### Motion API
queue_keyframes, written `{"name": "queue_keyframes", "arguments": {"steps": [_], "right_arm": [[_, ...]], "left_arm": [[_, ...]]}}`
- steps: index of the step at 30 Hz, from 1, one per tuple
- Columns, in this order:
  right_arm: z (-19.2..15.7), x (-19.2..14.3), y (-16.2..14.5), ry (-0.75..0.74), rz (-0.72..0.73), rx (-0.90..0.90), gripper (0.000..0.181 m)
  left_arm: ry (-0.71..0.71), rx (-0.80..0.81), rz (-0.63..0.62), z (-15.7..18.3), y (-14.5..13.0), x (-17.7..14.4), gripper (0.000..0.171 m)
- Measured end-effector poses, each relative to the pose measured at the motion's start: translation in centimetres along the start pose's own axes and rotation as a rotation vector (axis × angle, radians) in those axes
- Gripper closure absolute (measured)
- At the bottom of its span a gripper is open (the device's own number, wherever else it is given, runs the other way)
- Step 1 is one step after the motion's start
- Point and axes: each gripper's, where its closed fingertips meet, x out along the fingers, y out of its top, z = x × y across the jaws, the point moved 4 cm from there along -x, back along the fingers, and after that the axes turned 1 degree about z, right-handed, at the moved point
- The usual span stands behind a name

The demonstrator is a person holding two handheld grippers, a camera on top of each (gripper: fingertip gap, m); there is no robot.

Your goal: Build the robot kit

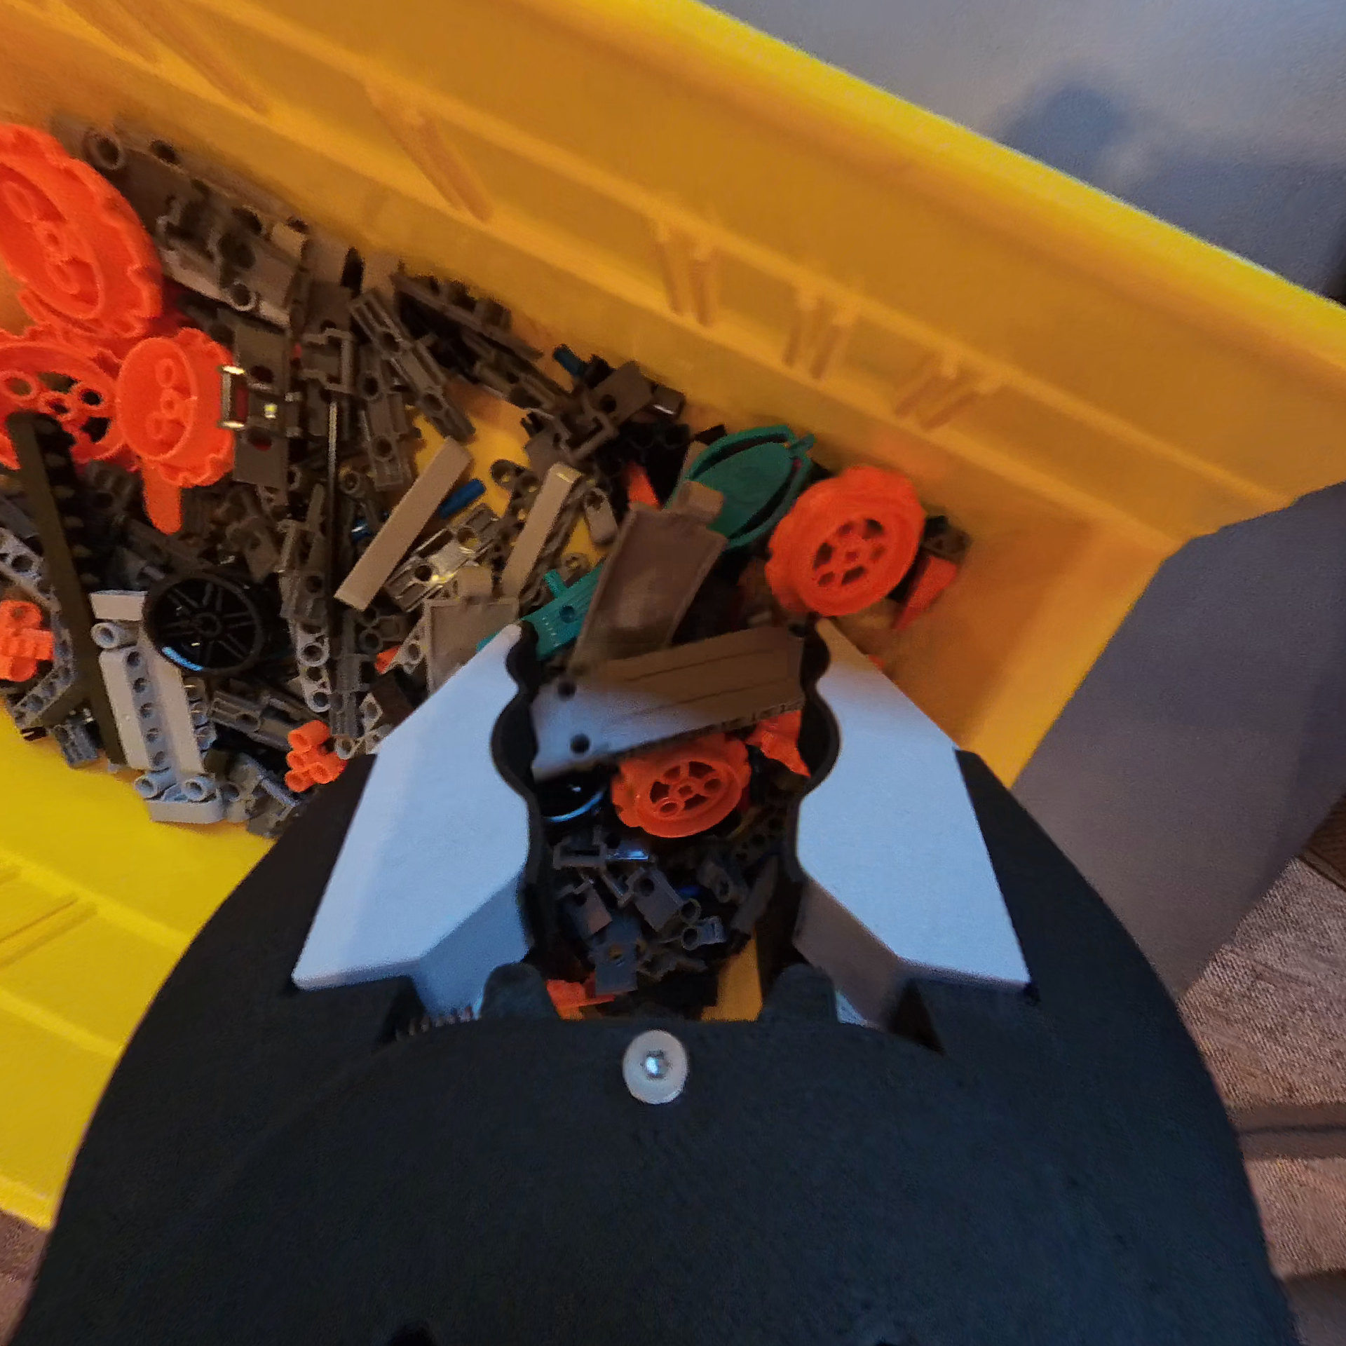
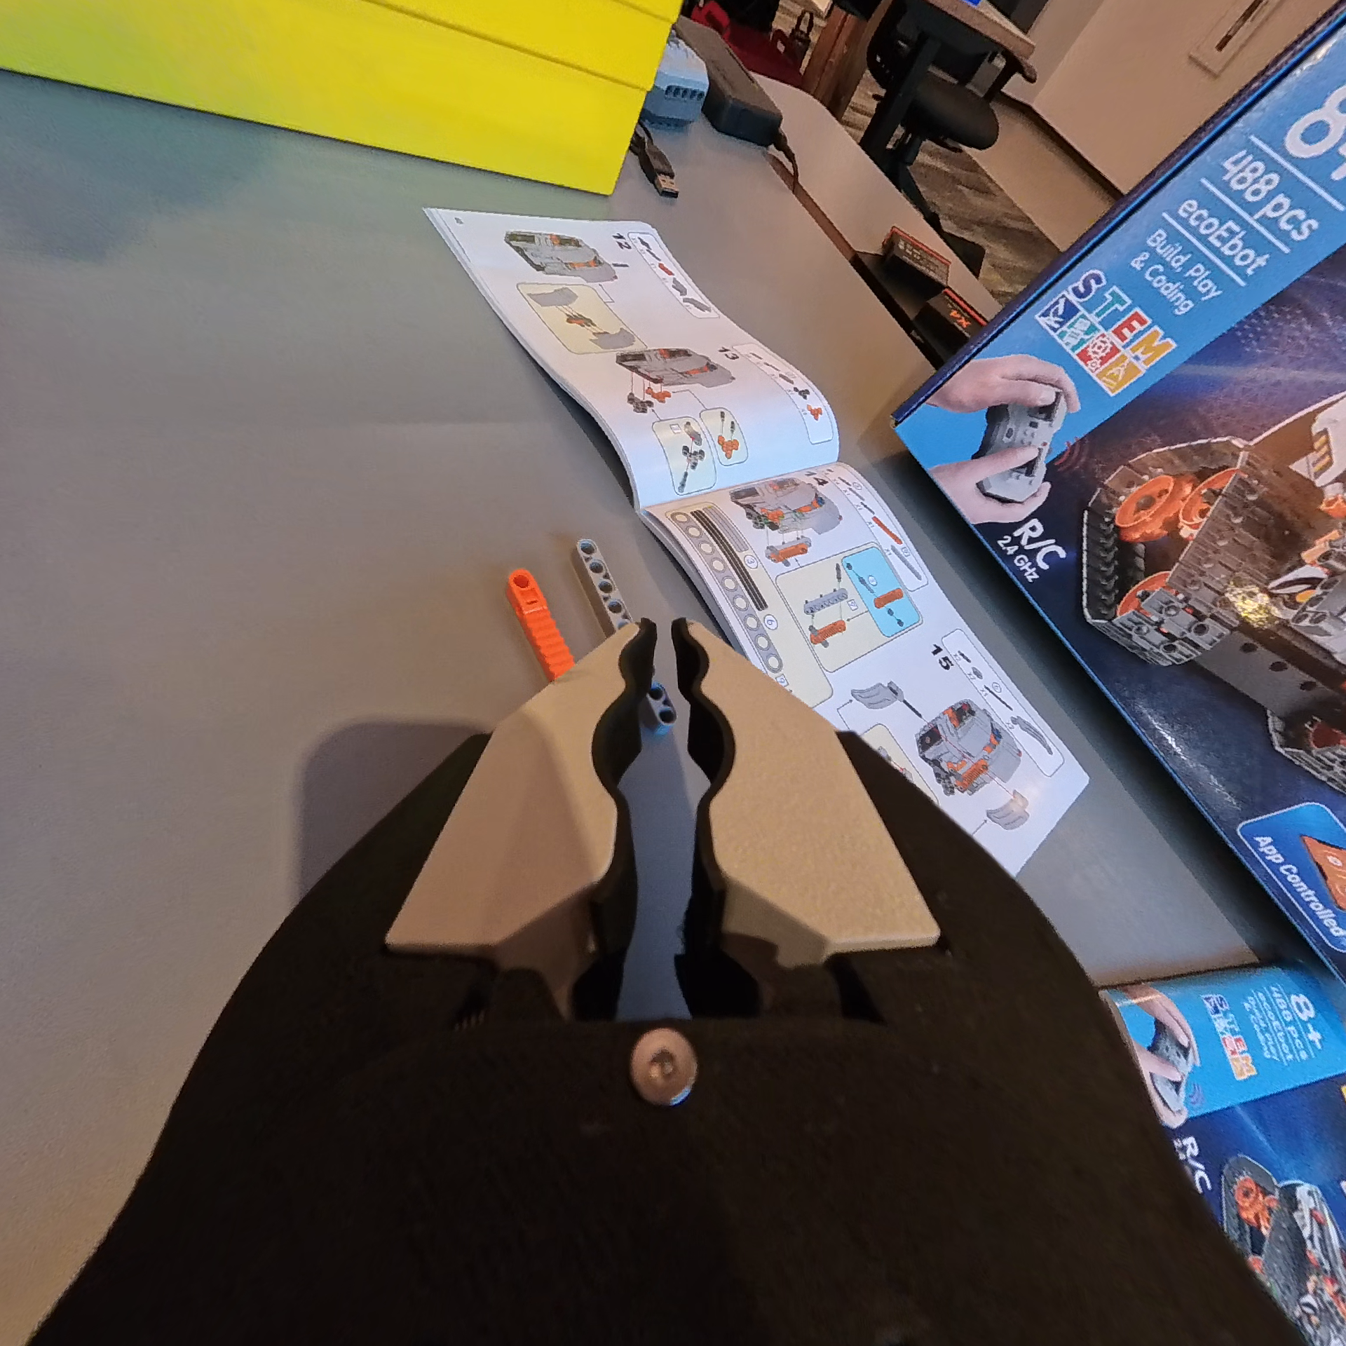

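While the left gripper (image 1: 666, 641) hangs over the yellow bin (image 1: 728, 240), its jaws are spread wide and grasp nothing. Framed between the fingers: a small orange wheel (image 1: 677, 794) atop dark grey connectors, then a flat grey panel (image 1: 670, 699) lying crosswise just beyond. Whether the fingertips touch the pile cannot be told. Farther in, a second grey panel (image 1: 648, 583) tilts up, long axis running away from the camera, with a green piece (image 1: 743, 473) behind it and a larger orange wheel (image 1: 845, 550) to the right, near the bin's corner. To the left the heap spreads: a black spoked wheel (image 1: 207, 619), light grey beams with holes, and big orange gears (image 1: 65, 226) at the far left against the bin wall.

Right gripper (image 2: 661, 630): jaws nearly closed, a narrow gap at the tips, clamping nothing that can be seen. It hovers low above the grey table (image 2: 218, 437). A grey holed beam (image 2: 604, 583) lies on the table beneath the tips, long axis running away from the camera and leaning slightly left; its near end shows in the gap. Just left, roughly parallel, lies an orange ribbed piece (image 2: 539, 626), partly hidden by the left finger. Right of both, an open instruction booklet (image 2: 728, 451) lies flat, spine crosswise. Beyond it, at right, a blue printed box (image 2: 1165, 473) stands tilted; a smaller blue box (image 2: 1238, 1092) sits nearer. Far left, the yellow bin's side (image 2: 328, 80).
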Motion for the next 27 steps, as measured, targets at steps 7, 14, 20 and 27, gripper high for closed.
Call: {"name": "queue_keyframes", "arguments": {"steps": [7,14,20,27], "right_arm": [[-0.2,-0.2,0.4,0.008,0.015,-0.014,0.178],[-0.3,-0.3,0.6,0.009,0.024,-0.019,0.178],[-0.3,-0.5,0.8,0.004,0.027,-0.031,0.178],[-0.3,-0.6,0.9,0.006,0.030,-0.041,0.178]], "left_arm": [[0.096,-0.013,-0.013,-2.9,0.2,0.0,0.150],[0.120,-0.033,-0.039,-5.5,1.2,-0.1,0.150],[0.208,-0.076,-0.031,-9.1,2.1,-0.2,0.151],[0.350,-0.171,-0.021,-12.7,2.1,-0.3,0.136]]}}
